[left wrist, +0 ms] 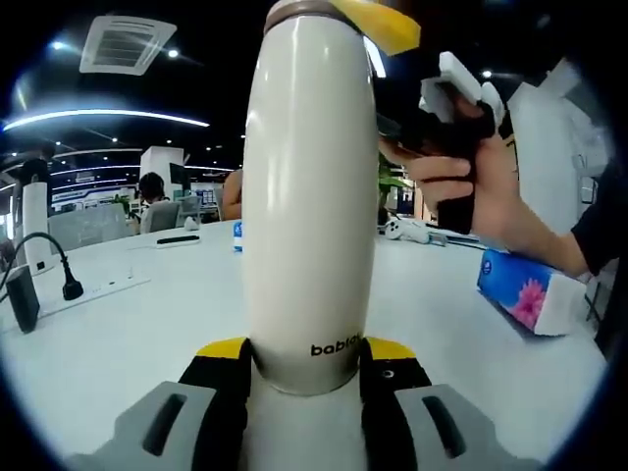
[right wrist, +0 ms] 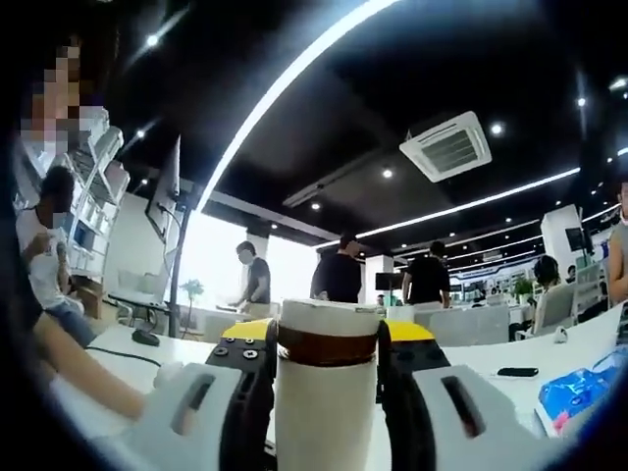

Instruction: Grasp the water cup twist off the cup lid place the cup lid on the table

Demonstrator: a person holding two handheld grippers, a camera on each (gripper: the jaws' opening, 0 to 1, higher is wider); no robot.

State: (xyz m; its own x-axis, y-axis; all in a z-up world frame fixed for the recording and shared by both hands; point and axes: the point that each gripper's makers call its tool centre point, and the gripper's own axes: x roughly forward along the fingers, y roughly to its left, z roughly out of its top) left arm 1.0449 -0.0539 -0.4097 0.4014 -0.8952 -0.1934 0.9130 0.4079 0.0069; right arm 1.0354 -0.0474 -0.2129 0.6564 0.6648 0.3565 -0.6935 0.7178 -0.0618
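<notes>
A tall cream water cup (left wrist: 309,196) stands upright on the white table (left wrist: 147,324) in the left gripper view. My left gripper (left wrist: 309,355) is shut on its base, one yellow-tipped pad on each side. At the cup's top, the brown band of the lid (left wrist: 299,10) meets a yellow jaw tip of my right gripper (left wrist: 388,25), which a person's hand (left wrist: 461,182) holds. In the right gripper view my right gripper (right wrist: 326,339) is shut on the white, brown-banded lid (right wrist: 327,319), which sits on the cup (right wrist: 324,422).
A blue and pink tissue pack (left wrist: 525,289) lies on the table to the right. A white power strip (left wrist: 93,289) with a black plug and a dark adapter (left wrist: 22,299) lie at the left. A dark phone (right wrist: 517,372) and several people are farther off.
</notes>
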